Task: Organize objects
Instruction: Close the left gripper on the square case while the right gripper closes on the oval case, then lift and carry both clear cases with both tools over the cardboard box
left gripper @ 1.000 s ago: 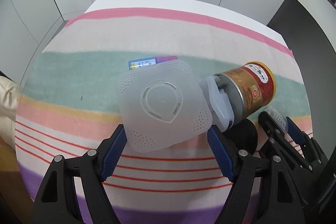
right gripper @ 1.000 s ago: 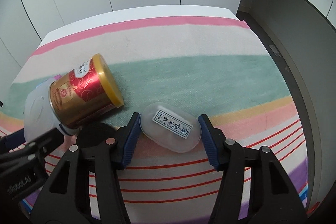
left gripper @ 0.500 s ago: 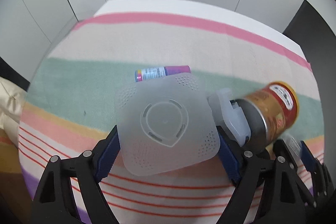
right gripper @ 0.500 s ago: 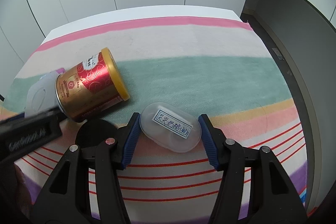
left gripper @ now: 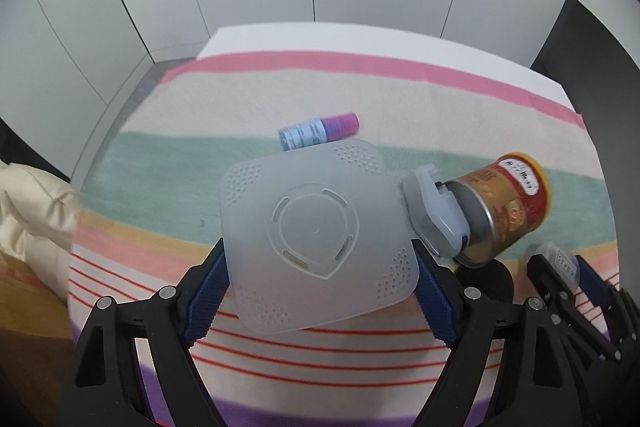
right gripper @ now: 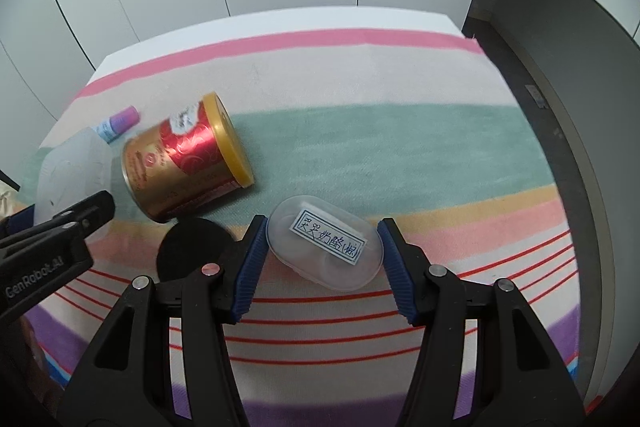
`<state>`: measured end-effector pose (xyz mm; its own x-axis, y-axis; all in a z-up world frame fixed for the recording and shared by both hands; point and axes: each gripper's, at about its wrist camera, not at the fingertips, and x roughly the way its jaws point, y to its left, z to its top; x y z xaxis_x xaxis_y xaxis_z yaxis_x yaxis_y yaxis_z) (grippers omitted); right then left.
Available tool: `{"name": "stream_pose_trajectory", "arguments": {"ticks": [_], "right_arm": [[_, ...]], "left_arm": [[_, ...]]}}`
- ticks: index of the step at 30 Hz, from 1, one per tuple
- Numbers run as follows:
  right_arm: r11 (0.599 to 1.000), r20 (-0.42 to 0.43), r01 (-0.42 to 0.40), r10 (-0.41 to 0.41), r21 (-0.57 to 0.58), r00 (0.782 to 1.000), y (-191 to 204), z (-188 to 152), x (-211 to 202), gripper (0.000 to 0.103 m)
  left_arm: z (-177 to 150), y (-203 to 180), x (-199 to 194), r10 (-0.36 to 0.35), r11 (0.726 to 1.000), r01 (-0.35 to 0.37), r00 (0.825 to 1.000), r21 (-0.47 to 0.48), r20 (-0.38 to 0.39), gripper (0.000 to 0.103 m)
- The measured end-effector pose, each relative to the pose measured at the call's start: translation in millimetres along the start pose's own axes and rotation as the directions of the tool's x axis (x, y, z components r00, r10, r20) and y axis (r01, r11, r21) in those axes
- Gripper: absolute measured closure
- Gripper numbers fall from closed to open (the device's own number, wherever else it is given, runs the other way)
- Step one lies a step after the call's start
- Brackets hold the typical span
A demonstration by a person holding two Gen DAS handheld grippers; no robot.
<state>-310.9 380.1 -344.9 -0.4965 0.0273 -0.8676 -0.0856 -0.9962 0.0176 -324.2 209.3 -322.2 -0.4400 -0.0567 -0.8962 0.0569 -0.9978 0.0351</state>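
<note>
Op: Left wrist view, reading left to right: my left gripper (left gripper: 318, 267) is clamped on the translucent square lid (left gripper: 316, 235), held above the striped cloth (left gripper: 160, 167). Small purple-capped bottle (left gripper: 318, 131) lies just beyond it, red-gold can (left gripper: 506, 205) on its side further right.

Log: And right?

Op: My right gripper (right gripper: 320, 249) is clamped on the labelled oval container (right gripper: 325, 242); black disc (right gripper: 192, 247) is near its left finger.

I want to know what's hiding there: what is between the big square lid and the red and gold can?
In the left wrist view, a small grey plastic lid sits between the square translucent lid and the can, against the can's open end.
</note>
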Motion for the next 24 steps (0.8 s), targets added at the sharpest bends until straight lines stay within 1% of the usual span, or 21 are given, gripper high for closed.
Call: {"name": "stream_pose_trajectory", "arguments": {"ticks": [6, 10, 13, 16, 22, 24], "right_arm": [[1.0, 0.044, -0.003, 0.003, -0.014, 0.999, 0.4, 13.8, -34.2, 0.045], [0.999, 0.066, 0.005, -0.002, -0.048, 0.998, 3.1, 25.7, -61.0, 0.045], [0.998, 0.085, 0.012, -0.006, -0.068, 0.996, 2.7, 35.2, -86.1, 0.045], [0.996, 0.103, 0.02, -0.011, -0.084, 0.995, -2.0, 42.6, -113.7, 0.045], [0.995, 0.152, 0.012, 0.004, -0.102, 0.988, 0.8, 67.9, -176.2, 0.045], [0.994, 0.167, -0.008, 0.026, -0.11, 0.986, 2.9, 76.1, -196.0, 0.045]], "left_arm": [[6.4, 5.6, -30.1, -0.007, 1.0, 0.006, 1.0, 0.022, 0.024, 0.018], [10.0, 5.2, -56.7, -0.009, 0.997, 0.005, 0.999, 0.073, 0.05, 0.018], [16.6, 7.6, -83.6, -0.007, 0.994, -0.003, 0.996, 0.107, 0.089, 0.018], [26.1, 10.0, -107.2, -0.009, 0.991, -0.005, 0.994, 0.13, 0.112, 0.018], [47.7, 17.2, -172.7, -0.052, 0.993, 0.033, 0.985, 0.116, 0.166, 0.018], [52.1, 19.0, -193.0, -0.066, 0.993, 0.046, 0.981, 0.111, 0.183, 0.018]]}}
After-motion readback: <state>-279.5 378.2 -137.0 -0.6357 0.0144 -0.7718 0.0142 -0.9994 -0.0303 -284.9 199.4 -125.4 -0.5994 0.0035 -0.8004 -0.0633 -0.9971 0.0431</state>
